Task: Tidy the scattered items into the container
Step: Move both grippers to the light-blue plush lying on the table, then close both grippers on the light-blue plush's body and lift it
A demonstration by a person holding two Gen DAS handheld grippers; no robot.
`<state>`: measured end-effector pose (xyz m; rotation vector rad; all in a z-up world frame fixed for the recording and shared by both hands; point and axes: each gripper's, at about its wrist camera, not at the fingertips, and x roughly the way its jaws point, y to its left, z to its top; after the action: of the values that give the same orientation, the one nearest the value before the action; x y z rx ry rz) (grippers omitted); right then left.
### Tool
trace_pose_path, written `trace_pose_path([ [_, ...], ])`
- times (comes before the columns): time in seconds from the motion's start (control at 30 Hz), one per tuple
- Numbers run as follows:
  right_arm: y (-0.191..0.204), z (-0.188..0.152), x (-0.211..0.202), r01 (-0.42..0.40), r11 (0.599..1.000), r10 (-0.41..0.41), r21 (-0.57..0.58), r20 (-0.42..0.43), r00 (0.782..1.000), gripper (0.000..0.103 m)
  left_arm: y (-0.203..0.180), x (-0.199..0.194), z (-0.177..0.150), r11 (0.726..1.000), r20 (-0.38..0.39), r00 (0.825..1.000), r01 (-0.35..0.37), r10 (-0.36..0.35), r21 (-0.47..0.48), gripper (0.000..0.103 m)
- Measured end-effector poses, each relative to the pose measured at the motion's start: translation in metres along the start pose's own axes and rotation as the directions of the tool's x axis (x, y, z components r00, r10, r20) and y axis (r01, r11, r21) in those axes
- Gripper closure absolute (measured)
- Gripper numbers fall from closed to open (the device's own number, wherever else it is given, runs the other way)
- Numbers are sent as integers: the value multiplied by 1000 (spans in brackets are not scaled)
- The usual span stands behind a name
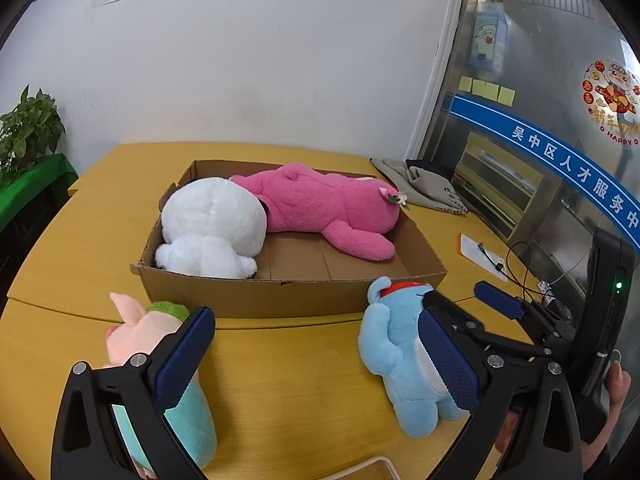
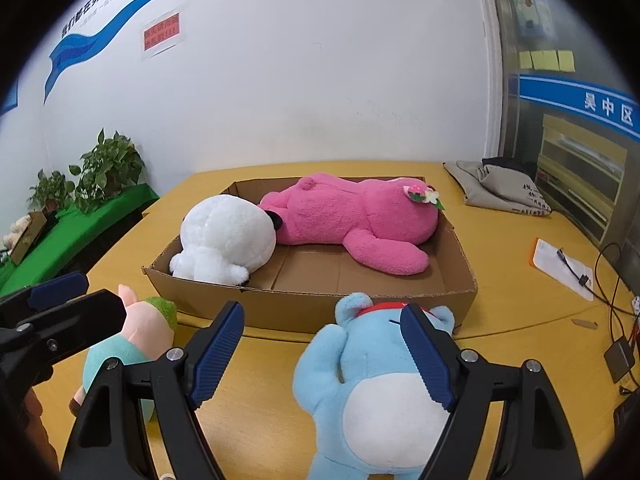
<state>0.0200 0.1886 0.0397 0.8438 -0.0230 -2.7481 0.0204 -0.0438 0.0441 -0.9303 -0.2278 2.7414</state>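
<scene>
An open cardboard box [image 1: 280, 296] [image 2: 300, 308] on the yellow table holds a white plush [image 1: 212, 224] [image 2: 228, 236] and a large pink plush [image 1: 328, 208] [image 2: 352, 216]. In front of it lie a pig plush [image 1: 136, 328] [image 2: 144, 332] in a teal body and a blue plush [image 1: 392, 352] [image 2: 360, 380]. My left gripper [image 1: 316, 316] [image 2: 104, 296] is open, its left finger over the pig. My right gripper [image 2: 322, 310] [image 1: 468, 300] hovers open over the blue plush's head, pads not pressing it.
A grey cloth bag [image 1: 424, 188] [image 2: 500, 188] lies at the table's back right. A paper sheet [image 1: 480, 256] [image 2: 560, 268] and black cables sit at the right edge by a glass partition. Potted plants [image 1: 28, 128] [image 2: 108, 168] stand left. A hand [image 1: 616, 380] holds the right gripper.
</scene>
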Motion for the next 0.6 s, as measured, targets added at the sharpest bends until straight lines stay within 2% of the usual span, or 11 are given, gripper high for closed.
trace_pose_path([
  [0.2,-56,-15,3,36,996,-34,77,-24,999,23,-8,21,-6,999,-48,998,37,-37,-11,0],
  [0.43,-104,-50,12,-26,993,39,112,-112,993,23,-16,56,-10,993,-132,984,118,-119,-16,0],
  [0.5,-114,-63,17,-71,985,95,157,-151,984,23,-19,71,-9,989,-159,976,148,-149,-18,0],
  [0.6,-118,-78,21,-111,979,143,170,-193,971,22,-23,98,-10,979,-216,955,199,-205,-48,0],
])
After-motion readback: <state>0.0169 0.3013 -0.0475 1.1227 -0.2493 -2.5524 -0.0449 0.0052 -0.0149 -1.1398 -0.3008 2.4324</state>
